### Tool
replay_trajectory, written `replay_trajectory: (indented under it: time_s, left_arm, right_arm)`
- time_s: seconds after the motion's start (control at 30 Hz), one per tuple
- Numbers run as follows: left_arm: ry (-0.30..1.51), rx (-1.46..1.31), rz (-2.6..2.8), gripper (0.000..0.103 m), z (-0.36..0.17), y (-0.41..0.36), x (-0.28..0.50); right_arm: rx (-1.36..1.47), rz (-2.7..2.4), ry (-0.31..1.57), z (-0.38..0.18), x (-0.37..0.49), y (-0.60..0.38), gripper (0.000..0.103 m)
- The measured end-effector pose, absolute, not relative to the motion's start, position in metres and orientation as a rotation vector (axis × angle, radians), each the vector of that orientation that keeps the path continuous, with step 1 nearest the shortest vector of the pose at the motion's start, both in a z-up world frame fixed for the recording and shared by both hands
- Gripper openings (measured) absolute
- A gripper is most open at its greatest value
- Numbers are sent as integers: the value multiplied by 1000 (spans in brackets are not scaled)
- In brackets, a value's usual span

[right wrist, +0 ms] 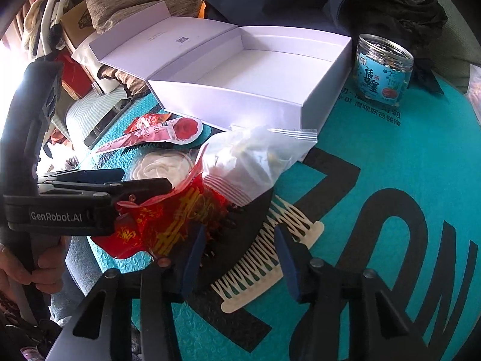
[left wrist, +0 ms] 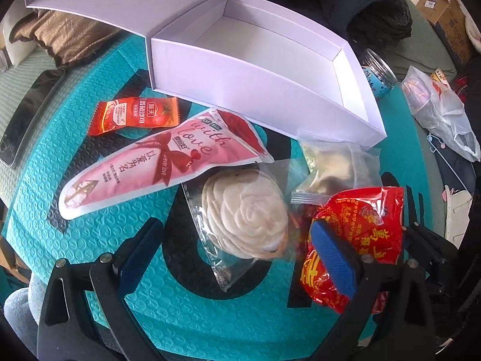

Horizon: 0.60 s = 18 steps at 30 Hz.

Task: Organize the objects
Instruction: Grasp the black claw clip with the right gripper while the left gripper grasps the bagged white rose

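An open white box (left wrist: 270, 69) (right wrist: 255, 81) lies empty on the teal mat. In front of it lie a red ketchup sachet (left wrist: 135, 114), a pink "with love" pouch (left wrist: 156, 162) (right wrist: 162, 134), a rose-shaped white pastry in clear wrap (left wrist: 246, 213) (right wrist: 162, 165), a clear zip bag (left wrist: 330, 168) (right wrist: 249, 159) and a red crinkly packet (left wrist: 360, 234) (right wrist: 168, 222). My left gripper (left wrist: 240, 252) is open, its jaws either side of the pastry, the right finger over the red packet. My right gripper (right wrist: 240, 255) is open above a cream comb (right wrist: 264, 258).
A blue-labelled jar (right wrist: 383, 69) stands right of the box. A phone (left wrist: 27, 120) lies at the mat's left edge. A plastic bag (left wrist: 442, 111), dark clothing (right wrist: 375, 6) and pillows (left wrist: 60, 36) surround the mat (right wrist: 405, 156).
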<state>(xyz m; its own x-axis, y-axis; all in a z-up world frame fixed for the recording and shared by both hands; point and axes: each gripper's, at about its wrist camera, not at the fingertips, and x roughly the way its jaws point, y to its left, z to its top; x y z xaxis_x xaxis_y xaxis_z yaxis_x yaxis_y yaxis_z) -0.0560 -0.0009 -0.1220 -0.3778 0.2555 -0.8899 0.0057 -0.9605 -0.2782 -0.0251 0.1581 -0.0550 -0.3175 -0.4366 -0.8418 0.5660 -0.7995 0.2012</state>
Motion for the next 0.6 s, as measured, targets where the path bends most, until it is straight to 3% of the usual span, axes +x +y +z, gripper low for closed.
replay_trajectory:
  time_s: [0.37, 0.5, 0.6]
  left_arm:
    - [-339, -1642, 2481, 93, -121, -5, -56]
    - [-340, -1644, 2491, 89, -121, -7, -57]
    - [-346, -1632, 2472, 89, -123, -2, -60]
  right_arm:
    - [1281, -2114, 188, -54, -23, 155, 32]
    - [1261, -2125, 182, -49, -22, 159, 19]
    - [1260, -2113, 182, -47, -24, 160, 18]
